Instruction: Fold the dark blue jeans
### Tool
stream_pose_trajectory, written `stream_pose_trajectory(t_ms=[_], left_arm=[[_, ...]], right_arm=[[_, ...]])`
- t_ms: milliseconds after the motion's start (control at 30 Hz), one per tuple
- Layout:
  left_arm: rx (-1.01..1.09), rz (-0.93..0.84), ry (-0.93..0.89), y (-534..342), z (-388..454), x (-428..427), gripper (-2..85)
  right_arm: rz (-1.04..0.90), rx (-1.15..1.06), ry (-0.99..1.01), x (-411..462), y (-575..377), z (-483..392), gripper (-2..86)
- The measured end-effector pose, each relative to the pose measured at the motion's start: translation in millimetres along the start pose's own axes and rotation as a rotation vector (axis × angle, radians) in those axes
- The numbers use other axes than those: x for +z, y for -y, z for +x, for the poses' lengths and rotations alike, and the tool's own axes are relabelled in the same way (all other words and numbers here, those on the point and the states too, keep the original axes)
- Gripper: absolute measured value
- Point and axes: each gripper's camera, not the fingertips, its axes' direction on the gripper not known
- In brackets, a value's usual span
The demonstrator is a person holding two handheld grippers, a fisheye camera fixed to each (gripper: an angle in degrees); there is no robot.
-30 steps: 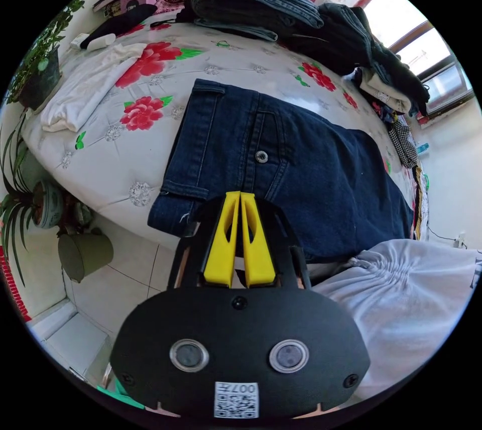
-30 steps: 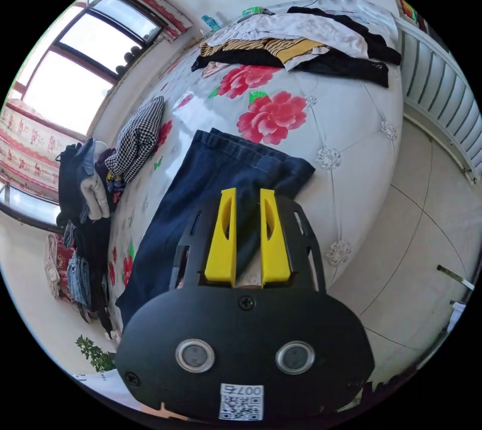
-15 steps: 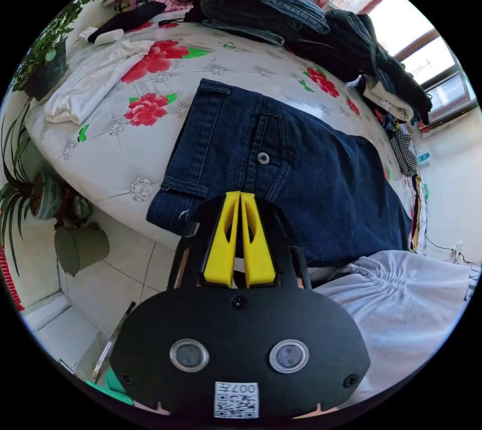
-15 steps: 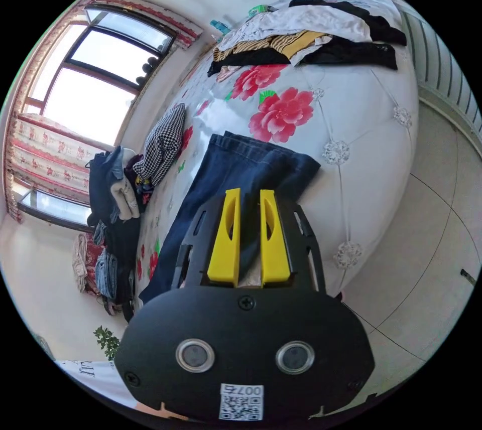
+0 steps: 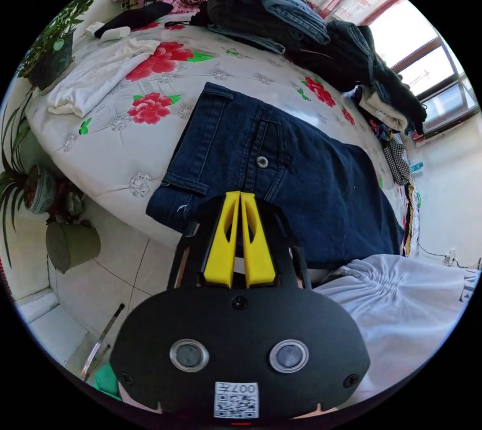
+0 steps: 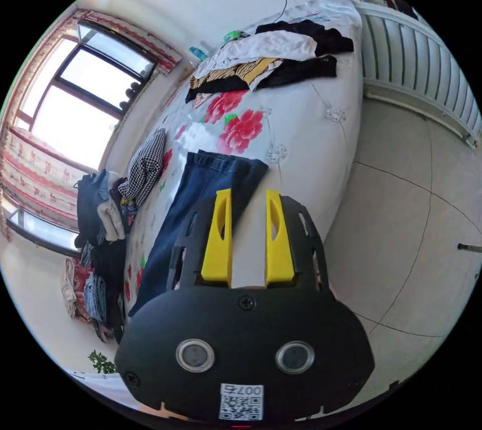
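Dark blue denim jeans (image 5: pixel 296 169) lie flat along the near edge of the white quilted bed with red flowers (image 5: pixel 150 74), waistband toward your left gripper (image 5: pixel 240 195). Its 2 yellow jaws are pressed together over the waistband edge; whether they pinch the denim you cannot tell. Your right gripper (image 6: pixel 249 193) hangs released, jaws parted, just off the bed edge beside the leg hems (image 6: pixel 221 169). A heap of dark folded clothes (image 5: pixel 281 8) sits at the far side.
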Motion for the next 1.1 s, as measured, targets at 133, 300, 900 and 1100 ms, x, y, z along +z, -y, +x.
stream_pose_trajectory(t_ms=[133, 300, 900, 1100], left_arm=[[-0.103, 0.113, -0.085, -16.3, -23.0, -21.2, -0.7], [-0.349, 0.25, -0.13, -43.9, -69.8, -46.6, 2.0], [-0.562, 0.25, -0.321, -63.9, -142.3, -13.1, 13.1], [-0.561, 0.247, -0.332, -60.7, -146.9, -8.3, 8.5]], right_arm=[[0.016, 0.002, 0.099, 11.8, -17.9, 1.0, 7.7], [-0.032, 0.108, 0.215, 34.7, -21.0, -19.3, 4.5], [-1.105, -1.592, 0.409, 74.9, -480.2, -336.6, 1.9], [-0.909, -1.499, 0.443, 49.9, -454.8, -333.7, 0.6]])
